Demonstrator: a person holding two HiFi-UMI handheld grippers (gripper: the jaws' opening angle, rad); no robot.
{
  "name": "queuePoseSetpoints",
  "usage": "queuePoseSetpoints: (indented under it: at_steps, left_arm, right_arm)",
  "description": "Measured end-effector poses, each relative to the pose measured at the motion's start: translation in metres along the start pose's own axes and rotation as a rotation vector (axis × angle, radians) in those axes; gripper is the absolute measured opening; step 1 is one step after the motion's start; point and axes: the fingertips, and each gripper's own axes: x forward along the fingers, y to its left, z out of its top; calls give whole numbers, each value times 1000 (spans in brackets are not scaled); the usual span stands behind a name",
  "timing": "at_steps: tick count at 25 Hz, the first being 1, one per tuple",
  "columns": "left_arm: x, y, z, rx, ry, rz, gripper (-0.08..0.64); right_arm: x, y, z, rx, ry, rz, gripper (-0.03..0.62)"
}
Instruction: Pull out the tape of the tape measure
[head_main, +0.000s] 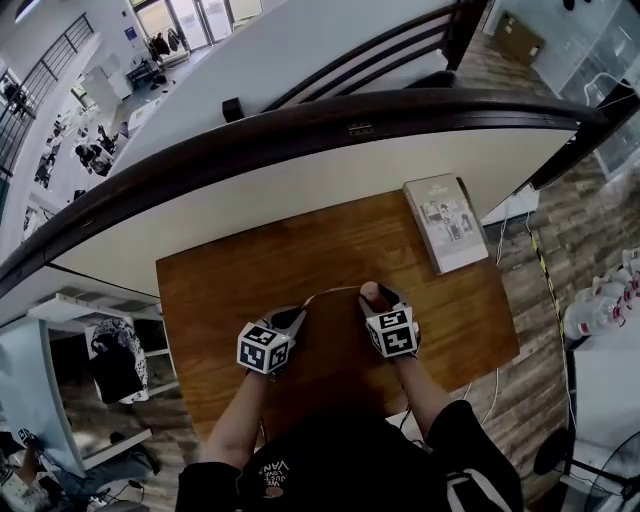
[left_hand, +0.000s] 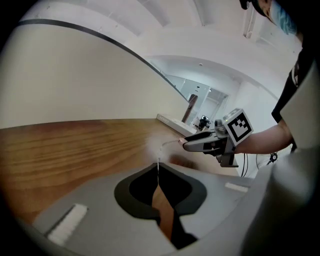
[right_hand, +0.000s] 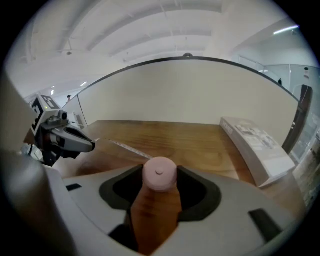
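Both pairs of jaws closed: left gripper (head_main: 298, 314) pinches the tape (head_main: 330, 291) end, right gripper (head_main: 373, 297) clamps the pink tape measure case (right_hand: 159, 174), tape spanning between.

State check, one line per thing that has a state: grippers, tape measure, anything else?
left gripper: shut on the tape's end.
right gripper: shut on the tape measure.
tape measure: clamped, partly extended.
tape: pulled out, spanning between both grippers.
book: closed, flat on the table.
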Motion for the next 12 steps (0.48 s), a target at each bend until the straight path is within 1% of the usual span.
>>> queuePoseSetpoints:
  at_steps: [3, 8, 12]
  left_arm:
    - [17, 8, 3, 13, 46, 5, 15]
    - [32, 9, 0, 25, 141, -31, 17]
    - [35, 13, -4, 42, 204, -8, 17]
  right_arm:
    - [6, -12, -1, 4, 6, -17, 219]
    - [12, -25, -7, 5, 31, -41, 219]
    - [20, -28, -14, -12, 43, -47, 219]
